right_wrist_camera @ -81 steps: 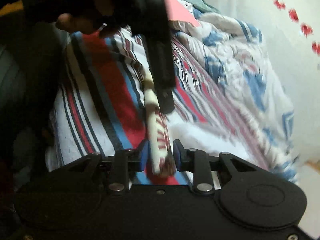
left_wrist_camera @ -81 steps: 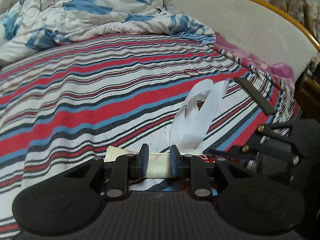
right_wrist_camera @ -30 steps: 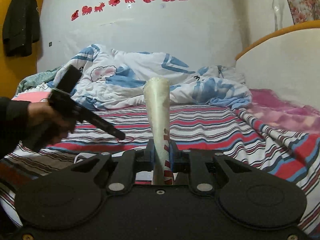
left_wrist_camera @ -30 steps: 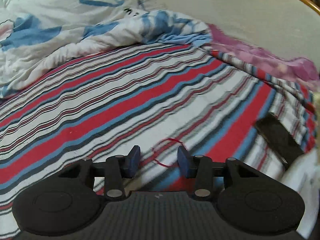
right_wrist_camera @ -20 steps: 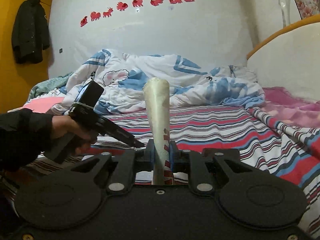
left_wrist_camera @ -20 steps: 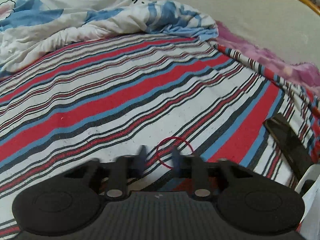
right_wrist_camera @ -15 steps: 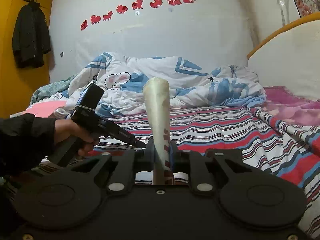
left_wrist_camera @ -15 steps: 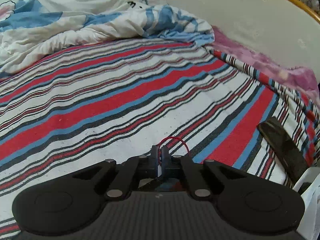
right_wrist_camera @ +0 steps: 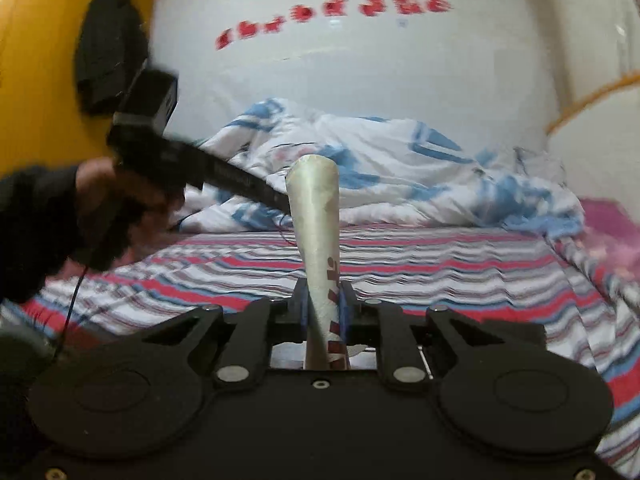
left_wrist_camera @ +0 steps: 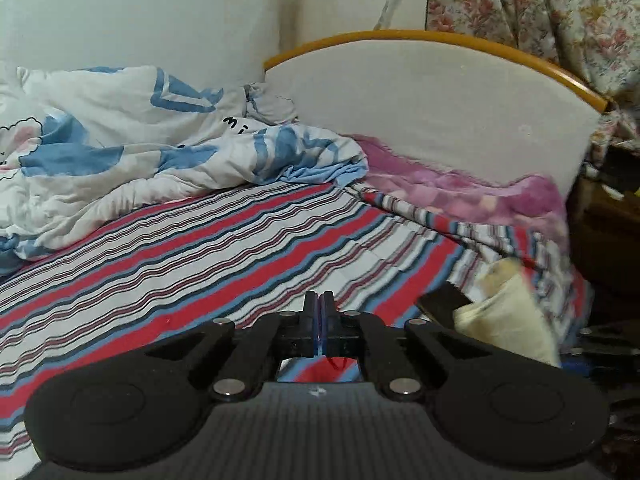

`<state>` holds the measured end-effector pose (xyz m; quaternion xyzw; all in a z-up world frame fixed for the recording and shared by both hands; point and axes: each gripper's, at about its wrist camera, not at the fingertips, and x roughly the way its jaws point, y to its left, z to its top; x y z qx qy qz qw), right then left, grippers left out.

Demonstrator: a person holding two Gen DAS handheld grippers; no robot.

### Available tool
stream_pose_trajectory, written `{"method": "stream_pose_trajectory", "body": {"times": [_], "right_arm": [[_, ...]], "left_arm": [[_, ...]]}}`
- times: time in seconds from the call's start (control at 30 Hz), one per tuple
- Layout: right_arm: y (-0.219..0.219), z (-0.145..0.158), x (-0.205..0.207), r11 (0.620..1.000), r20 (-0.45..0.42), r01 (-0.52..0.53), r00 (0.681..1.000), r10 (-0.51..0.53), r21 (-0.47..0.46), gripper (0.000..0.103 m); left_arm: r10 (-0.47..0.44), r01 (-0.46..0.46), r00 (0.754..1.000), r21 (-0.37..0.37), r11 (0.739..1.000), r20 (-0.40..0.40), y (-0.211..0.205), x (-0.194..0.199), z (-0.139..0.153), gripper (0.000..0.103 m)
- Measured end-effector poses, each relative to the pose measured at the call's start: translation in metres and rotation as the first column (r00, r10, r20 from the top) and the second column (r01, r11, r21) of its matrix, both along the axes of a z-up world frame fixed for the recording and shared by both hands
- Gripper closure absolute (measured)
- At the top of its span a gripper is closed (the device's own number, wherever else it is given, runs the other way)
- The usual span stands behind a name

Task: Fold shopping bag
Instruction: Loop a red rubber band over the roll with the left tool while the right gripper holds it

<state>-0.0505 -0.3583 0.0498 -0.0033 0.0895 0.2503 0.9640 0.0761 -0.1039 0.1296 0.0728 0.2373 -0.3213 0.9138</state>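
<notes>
My right gripper (right_wrist_camera: 324,304) is shut on the folded cream shopping bag (right_wrist_camera: 316,216), which stands up between its jaws as a narrow roll with red print. The bag also shows blurred at the lower right of the left wrist view (left_wrist_camera: 508,312). My left gripper (left_wrist_camera: 319,312) is shut above the striped bed, with a thin red thread or band (left_wrist_camera: 334,362) hanging just behind its jaws. In the right wrist view the left gripper (right_wrist_camera: 280,200) is held raised at the left, its tip close to the top of the bag.
A bed with a red, blue and white striped sheet (left_wrist_camera: 208,248) fills both views. A crumpled blue and white quilt (left_wrist_camera: 132,152) lies at the back. A curved white headboard (left_wrist_camera: 432,108) and purple blanket (left_wrist_camera: 460,196) are on the right. A yellow wardrobe (right_wrist_camera: 36,60) stands left.
My left gripper closed on a red loop lying on the sheet and lifted up off the bed, toward the bag. My right gripper kept holding the folded bag upright.
</notes>
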Motion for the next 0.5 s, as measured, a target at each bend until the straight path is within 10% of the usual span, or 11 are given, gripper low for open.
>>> {"method": "stream_pose_trajectory", "body": {"times": [0.5], "right_arm": [[0.048,0.025,-0.048,0.954,0.095,-0.203,0.969,0.228,-0.220,0.089]], "left_arm": [[-0.180,0.164,0.976,0.131,0.978,0.123,0.037,-0.123,0.061,0.102]]}}
